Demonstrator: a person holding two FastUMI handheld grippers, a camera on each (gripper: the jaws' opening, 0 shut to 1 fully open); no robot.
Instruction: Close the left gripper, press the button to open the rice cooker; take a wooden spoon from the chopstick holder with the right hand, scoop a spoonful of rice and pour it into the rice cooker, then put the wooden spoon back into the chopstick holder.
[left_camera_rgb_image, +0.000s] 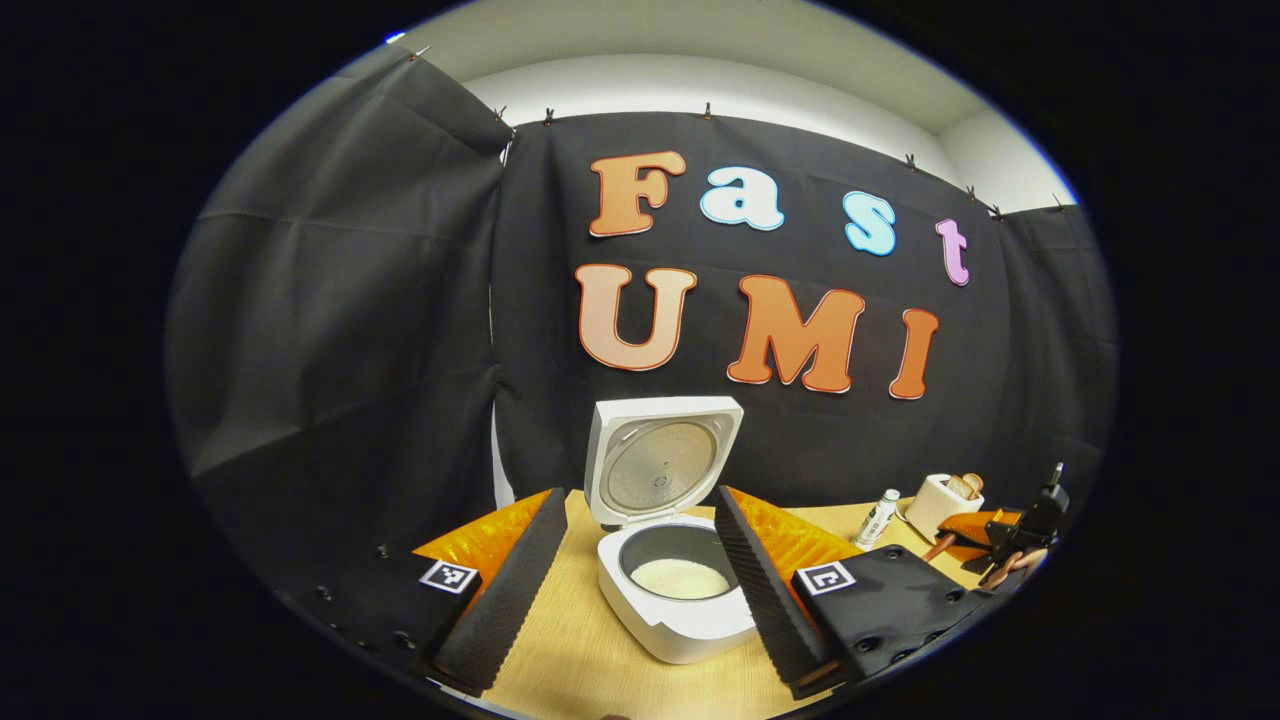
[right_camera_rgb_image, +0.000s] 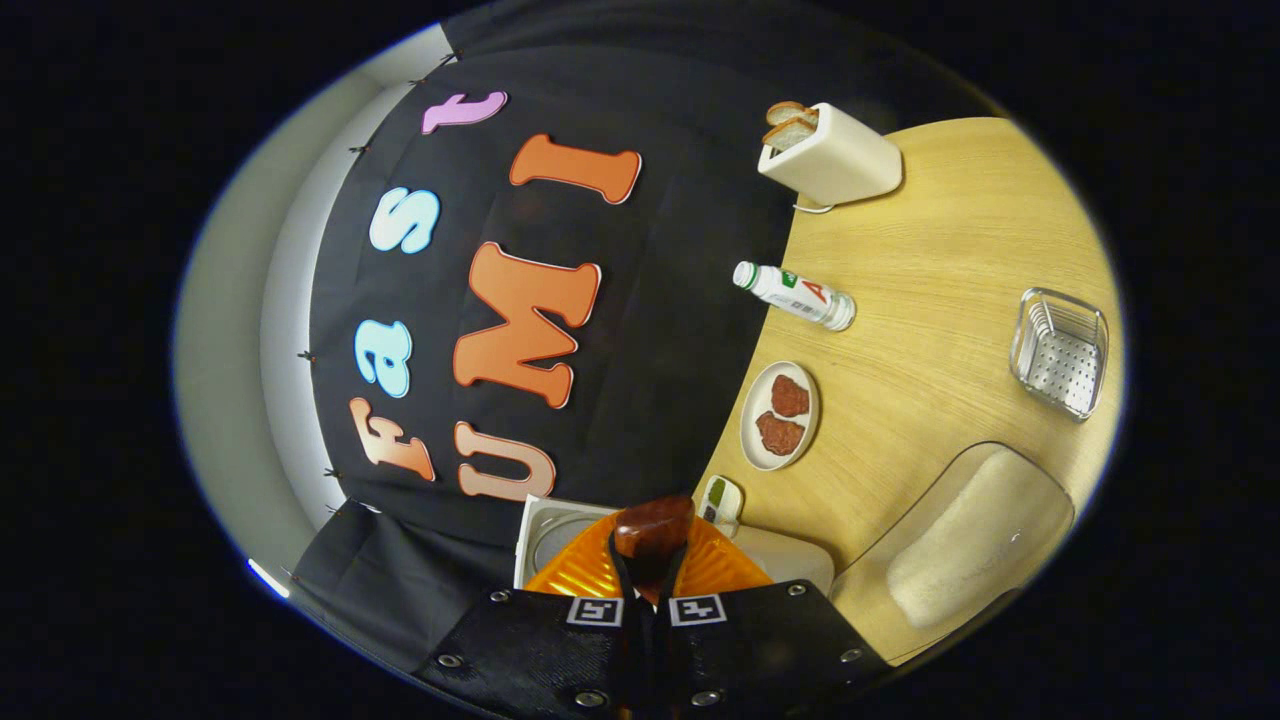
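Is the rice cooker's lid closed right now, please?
No, the rice cooker stands with its lid raised upright, and white rice shows inside the pot.

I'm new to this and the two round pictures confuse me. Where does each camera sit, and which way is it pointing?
Left gripper view: rides on the left gripper, looks level across the table at the open rice cooker; its two spread fingers frame the pot.
Right gripper view: rides on the right gripper, rolled sideways so the table edge runs up the picture; its fingers pinch the wooden spoon.
Shared: the rice cooker, toaster and bottle.
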